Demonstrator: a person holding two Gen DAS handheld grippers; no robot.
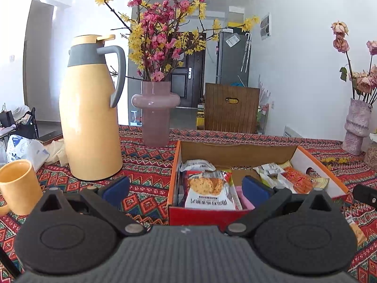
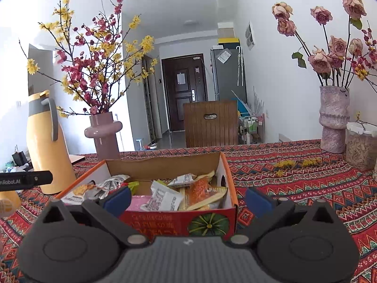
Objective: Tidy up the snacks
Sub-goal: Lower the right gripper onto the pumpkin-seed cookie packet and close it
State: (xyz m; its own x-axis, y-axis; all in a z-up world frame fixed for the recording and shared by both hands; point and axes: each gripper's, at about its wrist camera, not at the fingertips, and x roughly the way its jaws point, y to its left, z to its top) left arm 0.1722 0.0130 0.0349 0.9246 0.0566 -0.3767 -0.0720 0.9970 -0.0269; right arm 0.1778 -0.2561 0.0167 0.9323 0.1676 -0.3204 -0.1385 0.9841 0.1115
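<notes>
Snacks already fill the cardboard box (image 1: pixel 173 176), which sits centre-right in my left wrist view and dead centre in the right one, on the patterned worktop (image 1: pixel 146 165). Reading left to right from the left camera: yellow mug (image 1: pixel 17 186) at the lower left edge, tall yellow thermos (image 1: pixel 90 127), pink vase (image 1: pixel 155 113) of blossoms, then the box with a biscuit packet (image 1: pixel 209 192) propped at its near wall. My left gripper (image 1: pixel 186 192) has its fingers spread wide and empty, straddling the box's near-left corner. My right gripper (image 2: pixel 187 199) is equally wide and empty, its fingers either side of the box front. I judge the next pick should come down vertically on one packet, closing on its crimped edge so neighbours are not dragged.
</notes>
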